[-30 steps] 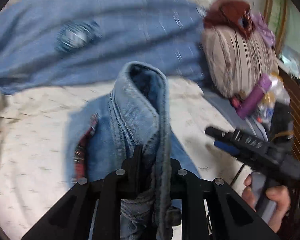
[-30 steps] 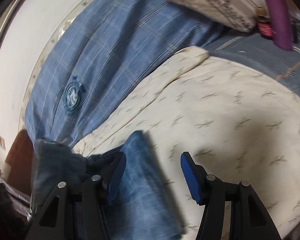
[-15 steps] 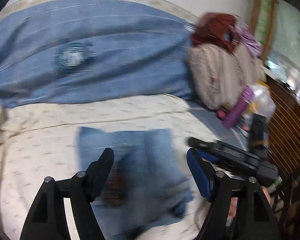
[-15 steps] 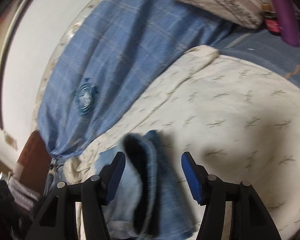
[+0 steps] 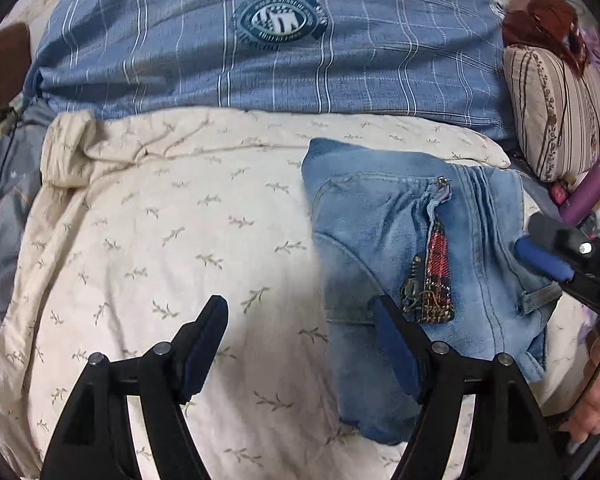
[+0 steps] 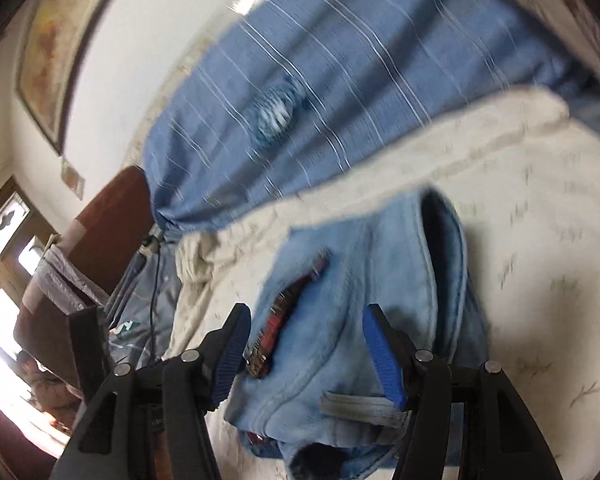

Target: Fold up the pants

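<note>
your left gripper [image 5: 300,340] has just let go of the jeans [image 5: 412,240]; its jaws stand wide and empty. the jeans lie folded on the cream bedspread [image 5: 160,240]. your right gripper [image 6: 306,348] hovers over them, jaws half open, gripping nothing.

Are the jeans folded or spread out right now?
Folded. The jeans lie as a compact bundle on the cream sheet, zipper showing, no legs stretched out.

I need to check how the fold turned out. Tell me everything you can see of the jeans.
The jeans are light blue washed denim, folded into a compact, slightly rumpled bundle lying flat on the cream leaf-print sheet. The open fly shows a brass zipper and a red plaid lining. A belt loop sticks out at one edge. Neither tongs grip them; both stand open above the bundle.
</note>
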